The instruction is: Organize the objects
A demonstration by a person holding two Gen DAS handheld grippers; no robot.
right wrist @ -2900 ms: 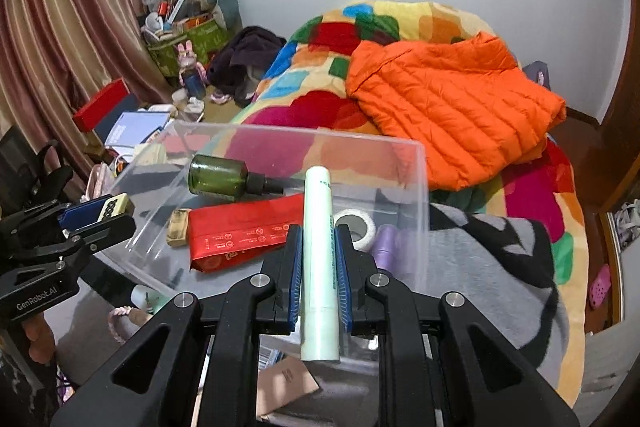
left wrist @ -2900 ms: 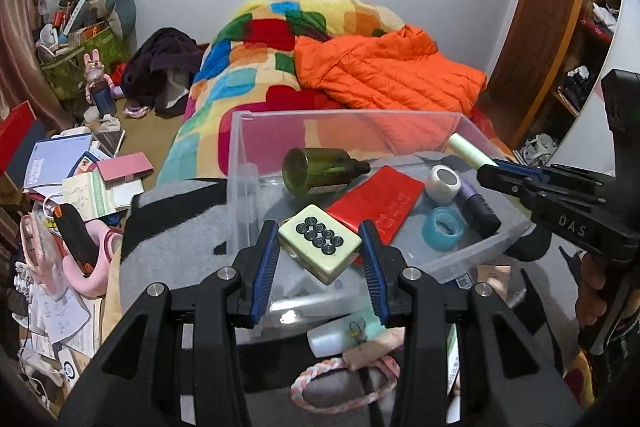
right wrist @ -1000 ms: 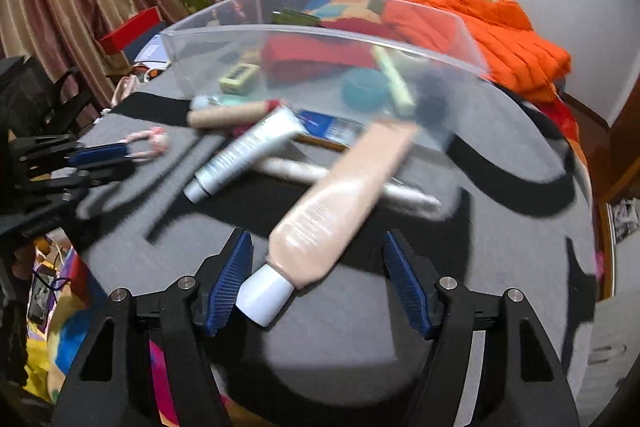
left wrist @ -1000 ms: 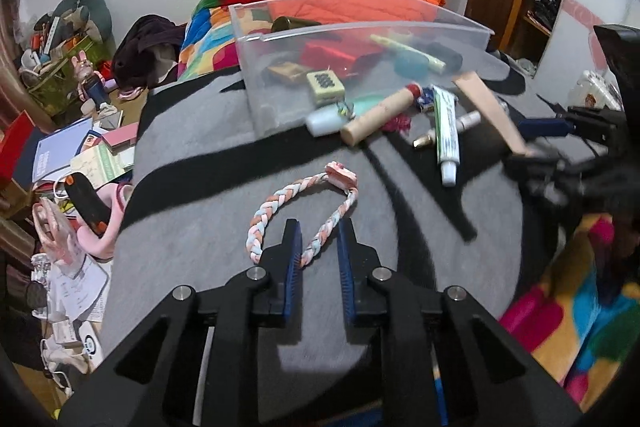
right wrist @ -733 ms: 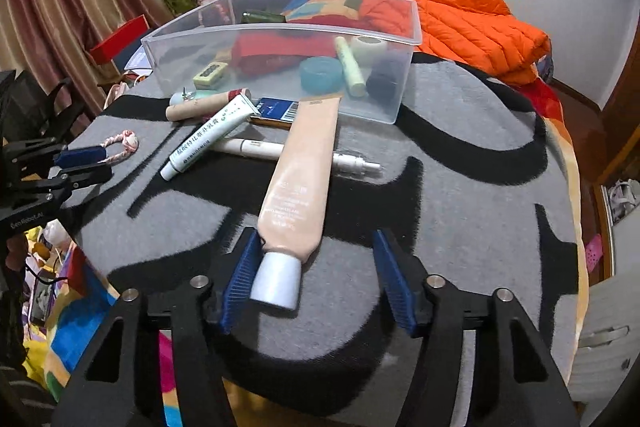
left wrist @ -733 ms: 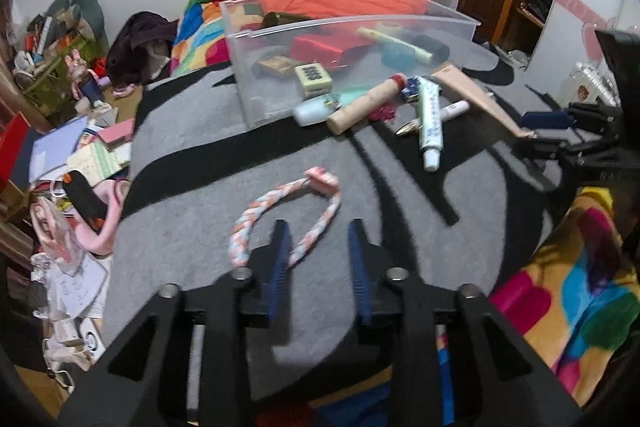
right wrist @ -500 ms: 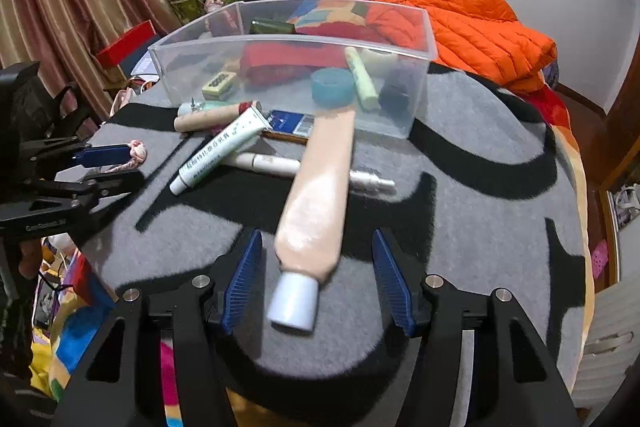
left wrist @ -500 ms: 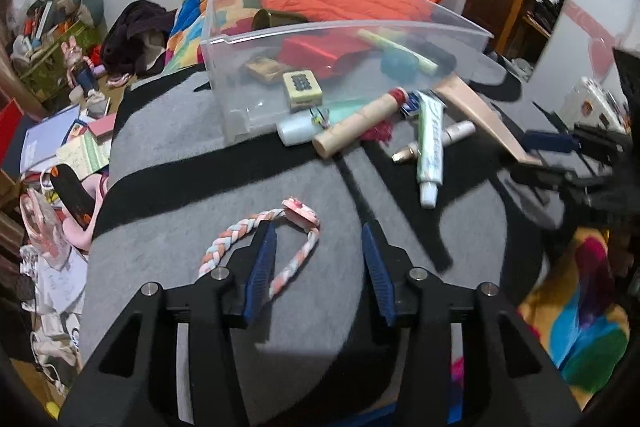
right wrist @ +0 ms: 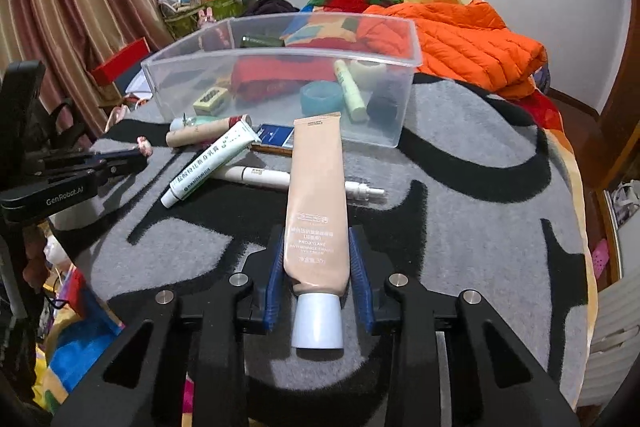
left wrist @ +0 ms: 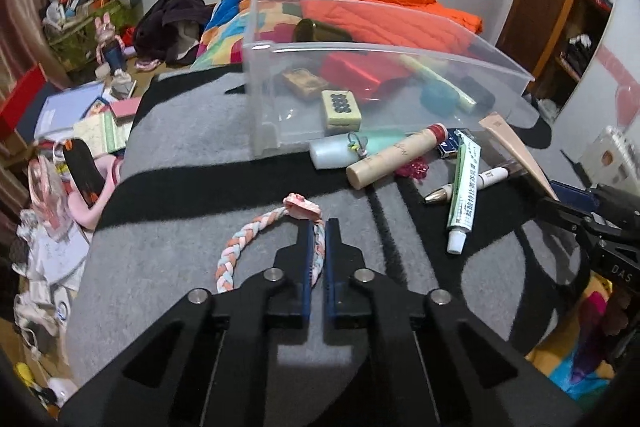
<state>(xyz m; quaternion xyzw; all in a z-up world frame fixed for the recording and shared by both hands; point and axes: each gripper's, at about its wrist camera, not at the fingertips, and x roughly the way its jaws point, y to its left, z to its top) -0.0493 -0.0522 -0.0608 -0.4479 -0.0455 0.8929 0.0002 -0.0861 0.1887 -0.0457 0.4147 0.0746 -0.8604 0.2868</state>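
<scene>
The braided hair tie point(left wrist: 256, 239) is being pinched by the left gripper point(left wrist: 316, 227), whose jaws have just been closing and are now together on the braid's right strand, on the grey-and-black blanket point(left wrist: 168, 227) in front of the clear plastic bin point(left wrist: 360, 47). "GenRobot.AI" is being shown on that gripper's side in the right wrist view, and "DAS" on the right gripper's side in the left wrist view. The beige cream tube point(right wrist: 316, 211) is being clamped by the right gripper point(right wrist: 316, 251), whose jaws have just been closing onto its lower body, the white cap point(right wrist: 318, 321) pointing back toward the camera; Chinese characters, "PRO-XYLANE" and "30" are being displayed on it, the smaller lines being too blurred to read. A white-and-green ointment tube point(right wrist: 208, 163) printed with Chinese characters is lying beside it, partly over a white pen-like applicator point(right wrist: 280, 181). Inside the bin a mahjong tile point(left wrist: 340, 105) with dark dots is resting.
</scene>
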